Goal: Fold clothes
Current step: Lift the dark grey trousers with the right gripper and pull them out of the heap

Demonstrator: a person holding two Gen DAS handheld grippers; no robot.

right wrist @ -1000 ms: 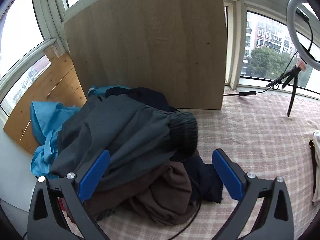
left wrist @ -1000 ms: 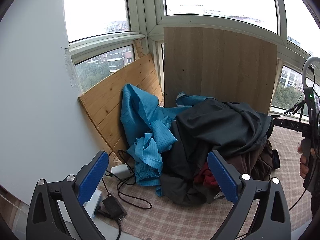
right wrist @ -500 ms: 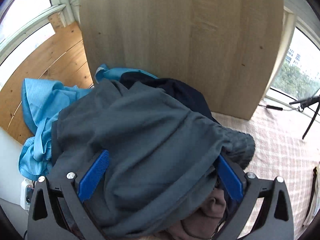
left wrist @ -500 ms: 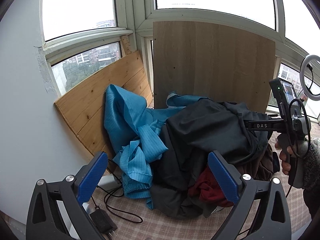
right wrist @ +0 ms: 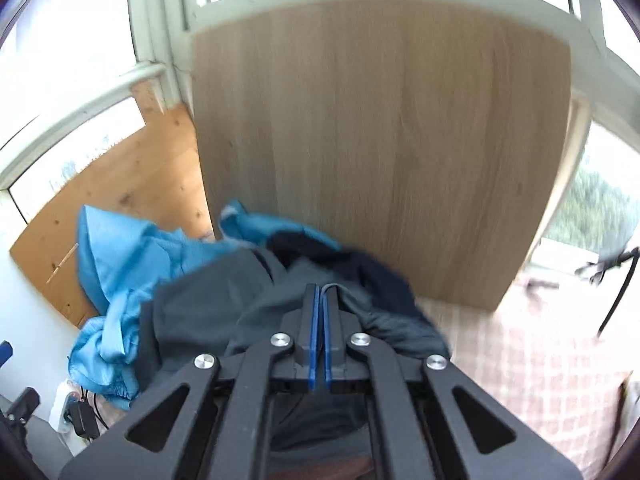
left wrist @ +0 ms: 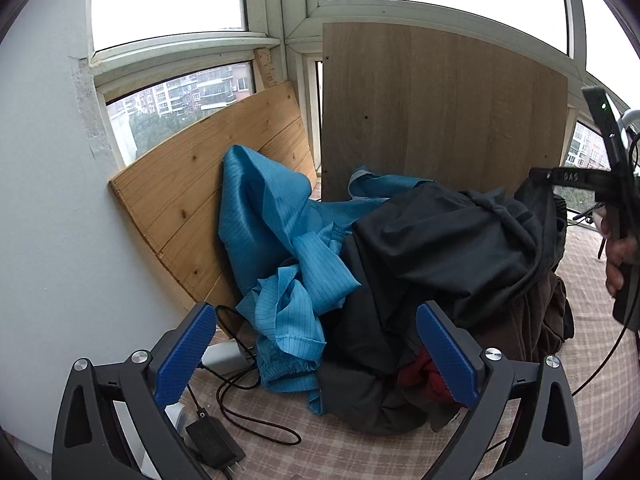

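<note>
A heap of clothes lies on the checked cloth (left wrist: 320, 440). A dark grey garment (left wrist: 452, 248) is on top, a bright blue one (left wrist: 276, 232) is on the left, and red (left wrist: 416, 376) and brown (left wrist: 548, 320) pieces sit underneath. My right gripper (right wrist: 320, 292) is shut on a fold of the dark grey garment (right wrist: 208, 312) and holds it raised. In the left wrist view, this right gripper (left wrist: 538, 176) pinches the fabric's upper right edge. My left gripper (left wrist: 312, 316) is open in front of the heap's near left side, with nothing between its fingers.
A tall wooden board (left wrist: 440, 120) and a pine board (left wrist: 192, 192) lean against the windows behind the heap. A charger with black cables (left wrist: 216, 448) lies by the white wall at the lower left. A hand (left wrist: 620, 256) holds the right gripper. A tripod (right wrist: 612, 264) stands far right.
The right gripper went from wide open over the heap to shut on the dark grey garment, and has lifted it. The left gripper has come a little closer to the heap.
</note>
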